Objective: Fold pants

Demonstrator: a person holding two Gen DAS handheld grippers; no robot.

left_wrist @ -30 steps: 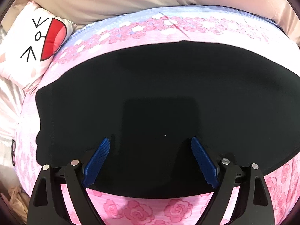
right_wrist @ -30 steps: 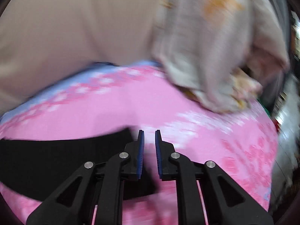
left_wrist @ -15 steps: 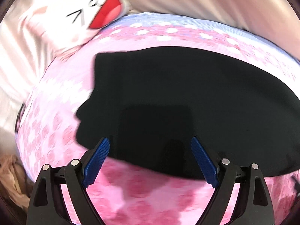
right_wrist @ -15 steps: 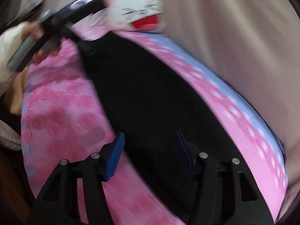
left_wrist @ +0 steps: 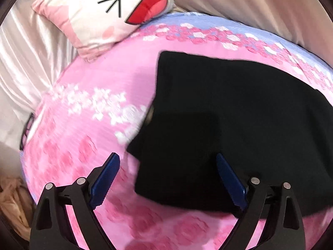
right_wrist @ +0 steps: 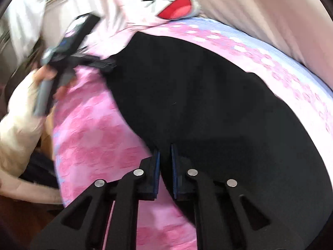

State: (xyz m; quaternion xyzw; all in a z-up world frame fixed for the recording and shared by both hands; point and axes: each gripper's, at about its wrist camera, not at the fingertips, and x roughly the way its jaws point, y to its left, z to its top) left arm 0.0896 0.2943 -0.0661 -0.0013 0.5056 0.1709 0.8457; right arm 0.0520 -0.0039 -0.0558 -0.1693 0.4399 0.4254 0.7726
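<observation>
Bed (left_wrist: 87, 112): the surface below my jaws, covered by a pink sheet printed with darker pink roses and white blossoms; a pale blue band (left_wrist: 208, 24) runs along its far edge.

Lying on it:
- Black pants (left_wrist: 239, 112), spread flat across the right and middle of the sheet; their left end is stepped and uneven.
- White and pink cartoon-face pillow (left_wrist: 108, 10), open red mouth, resting at the far left corner, apart from the pants.
</observation>
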